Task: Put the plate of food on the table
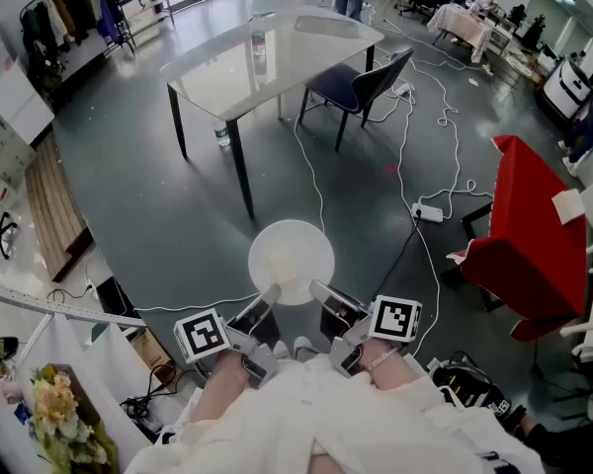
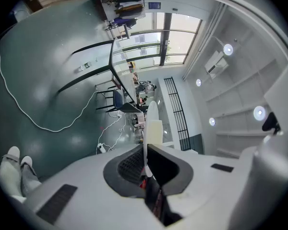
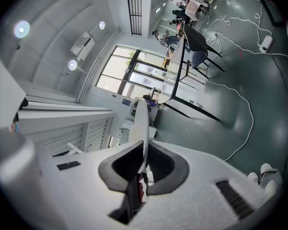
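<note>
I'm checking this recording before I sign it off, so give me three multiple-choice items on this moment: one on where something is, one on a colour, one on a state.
1. Where is the white plate?
A. Lying on the glass table
B. In the air over the grey floor
C. On a chair seat

2. What colour is the armchair at the right of the head view?
A. Green
B. Red
C. Yellow

3. What is the state of the left gripper?
A. Open and empty
B. Shut on a bottle
C. Shut on the plate's rim

Answers:
1 B: the head view shows the plate just ahead of the person with only floor beneath it.
2 B: its upholstery is plainly red.
3 C: the left gripper view shows the thin white rim pinched between its dark pads.
</note>
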Tool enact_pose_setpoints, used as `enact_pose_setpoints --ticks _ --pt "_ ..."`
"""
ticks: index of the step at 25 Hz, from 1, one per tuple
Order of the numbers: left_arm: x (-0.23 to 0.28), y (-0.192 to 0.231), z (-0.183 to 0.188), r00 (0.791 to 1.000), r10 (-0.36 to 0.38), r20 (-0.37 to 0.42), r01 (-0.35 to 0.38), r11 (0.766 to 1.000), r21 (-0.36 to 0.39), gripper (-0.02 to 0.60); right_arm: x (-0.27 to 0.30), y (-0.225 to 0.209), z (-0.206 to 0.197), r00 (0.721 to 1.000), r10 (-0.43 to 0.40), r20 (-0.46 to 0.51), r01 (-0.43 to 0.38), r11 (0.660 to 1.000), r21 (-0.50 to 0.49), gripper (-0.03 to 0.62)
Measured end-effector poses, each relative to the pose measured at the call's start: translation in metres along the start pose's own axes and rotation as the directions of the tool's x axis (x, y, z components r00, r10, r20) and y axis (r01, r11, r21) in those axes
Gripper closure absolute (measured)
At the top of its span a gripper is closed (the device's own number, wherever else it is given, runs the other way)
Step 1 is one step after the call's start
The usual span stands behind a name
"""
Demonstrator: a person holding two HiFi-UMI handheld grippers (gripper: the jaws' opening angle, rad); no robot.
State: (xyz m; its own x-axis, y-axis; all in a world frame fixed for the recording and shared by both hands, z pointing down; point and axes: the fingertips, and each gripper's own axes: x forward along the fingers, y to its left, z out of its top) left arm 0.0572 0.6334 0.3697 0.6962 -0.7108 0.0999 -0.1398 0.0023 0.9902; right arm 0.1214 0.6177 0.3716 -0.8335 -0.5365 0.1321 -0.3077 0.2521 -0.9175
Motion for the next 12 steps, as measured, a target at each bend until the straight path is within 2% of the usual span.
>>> enact_pose_setpoints --ticks 3,7,12 --pt "0.0030 0.0013 -0.0007 1.000 -0.003 0.000 0.003 1.000 -0.002 0.557 -0.0006 -0.0051 -0.0005 1.000 0.002 0.004 -0.002 1.000 0.029 0.580" --pt "0.0031 0.0048 0.0005 1.000 0.005 0.004 -0.005 1.000 0.005 0.557 0.0009 -0.0071 0.0016 1.000 -0.004 -0.008 0.004 1.000 -0.015 0.580" --pt "0.0064 0.0029 0.0024 1.000 0.007 0.011 -0.007 1.000 0.004 0.557 0.0027 -0.0059 0.0043 1.000 0.003 -0.013 -0.003 1.000 0.011 0.580"
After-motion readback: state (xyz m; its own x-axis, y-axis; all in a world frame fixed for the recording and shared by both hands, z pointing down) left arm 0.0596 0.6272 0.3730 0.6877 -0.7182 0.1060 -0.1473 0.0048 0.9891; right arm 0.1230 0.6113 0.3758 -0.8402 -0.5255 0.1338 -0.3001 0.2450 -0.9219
